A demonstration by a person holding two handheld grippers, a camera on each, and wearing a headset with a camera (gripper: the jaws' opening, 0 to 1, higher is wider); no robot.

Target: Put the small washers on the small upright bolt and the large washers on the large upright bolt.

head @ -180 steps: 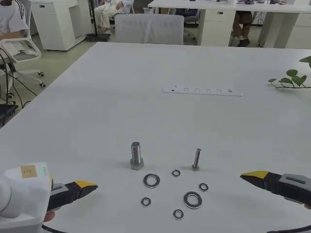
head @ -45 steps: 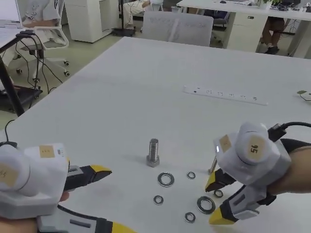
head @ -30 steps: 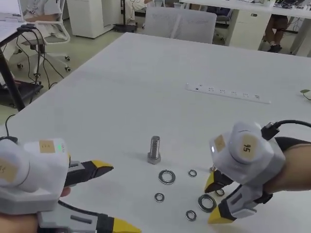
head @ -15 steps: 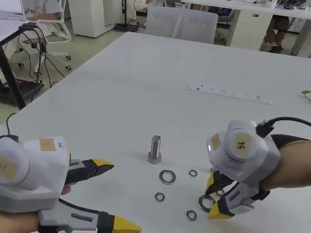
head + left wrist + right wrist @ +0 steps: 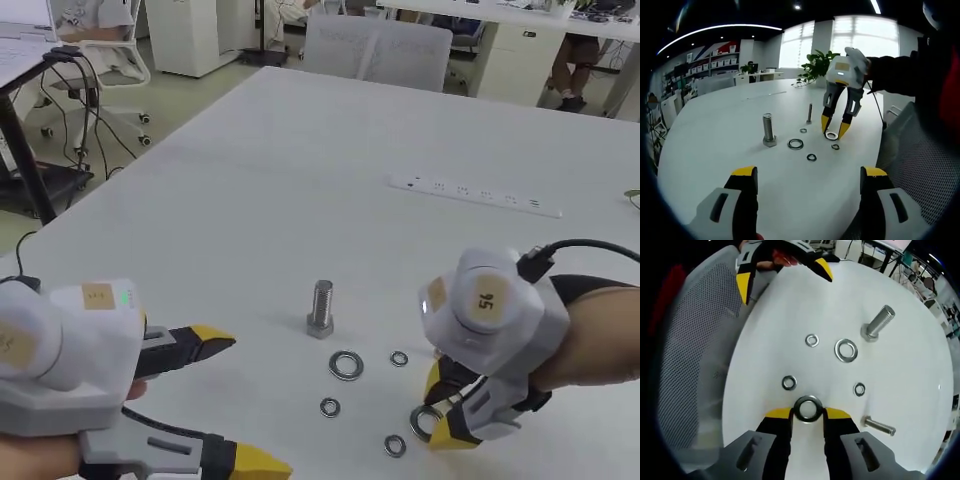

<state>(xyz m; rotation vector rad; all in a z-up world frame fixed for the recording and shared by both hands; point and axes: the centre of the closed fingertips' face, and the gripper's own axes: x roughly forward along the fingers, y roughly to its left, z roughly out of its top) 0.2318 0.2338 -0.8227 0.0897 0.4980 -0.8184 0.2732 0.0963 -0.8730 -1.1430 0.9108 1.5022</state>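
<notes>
**Change from earlier frames.** Six seconds ago both grippers were holding at the near edge of the table (image 5: 300,200), well apart from the parts. Since 1.5 seconds ago, the jaws of the right gripper (image 5: 438,412) have been drawing in around the first large washer (image 5: 808,408). The bolts and the other washers are lying where they lay before.

**Gripper state.**
- Right gripper: the jaws are flanking the first large washer, one tip at each side of its rim. The washer is lying flat on the table. Whether the tips are pressing on the rim cannot be told.
- Left gripper (image 5: 808,172): the jaws are standing wide apart and holding nothing, well apart from the parts.

**Count.**
- Bolts, two: the large upright bolt (image 5: 321,308) and the small upright bolt (image 5: 810,113) are both standing on the table.
- Large washers, two: the first is lying between the right jaws. The second large washer (image 5: 346,365) is lying near the foot of the large upright bolt.
- Small washers (image 5: 812,340), three showing: all are lying flat between the bolts and the near edge.
</notes>
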